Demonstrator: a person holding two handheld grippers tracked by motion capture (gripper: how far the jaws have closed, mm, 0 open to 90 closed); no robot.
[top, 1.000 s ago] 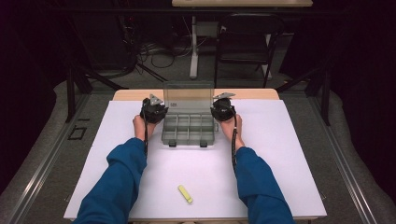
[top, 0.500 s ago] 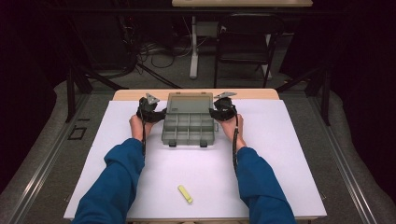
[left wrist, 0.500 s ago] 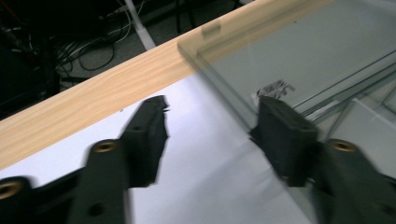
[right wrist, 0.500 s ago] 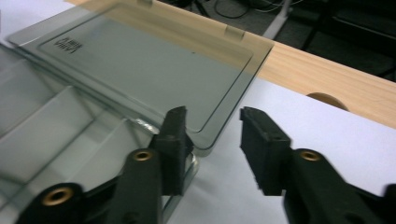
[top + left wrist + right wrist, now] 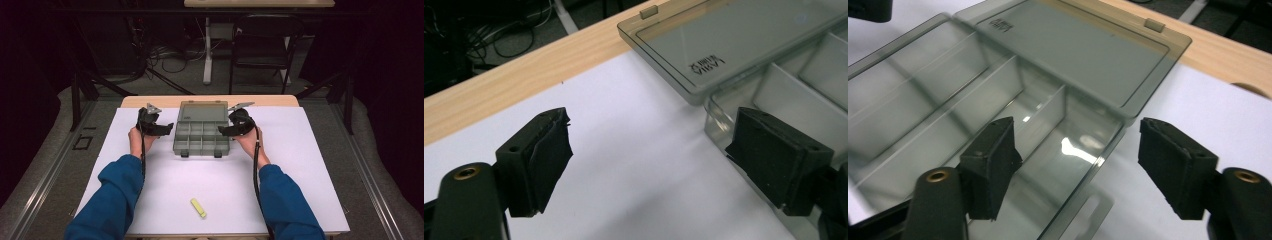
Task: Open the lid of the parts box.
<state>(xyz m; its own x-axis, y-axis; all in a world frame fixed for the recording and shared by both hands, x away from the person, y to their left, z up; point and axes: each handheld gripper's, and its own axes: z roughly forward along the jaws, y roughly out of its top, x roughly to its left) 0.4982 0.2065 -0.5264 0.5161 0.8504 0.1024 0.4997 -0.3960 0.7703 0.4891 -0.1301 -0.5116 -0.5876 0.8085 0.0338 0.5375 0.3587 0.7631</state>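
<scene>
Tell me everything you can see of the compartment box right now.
The compartment box is smoky grey see-through plastic, rectangular, lying flat on the white sheet near the table's far edge. Its lid is folded fully back and lies flat, with a small latch tab at its far edge and tiny lettering near one corner. Dividers split the tray into compartments; those in view look empty. Two latches jut from the near edge. The left gripper and right gripper flank it, fingers open, gripping nothing.
</scene>
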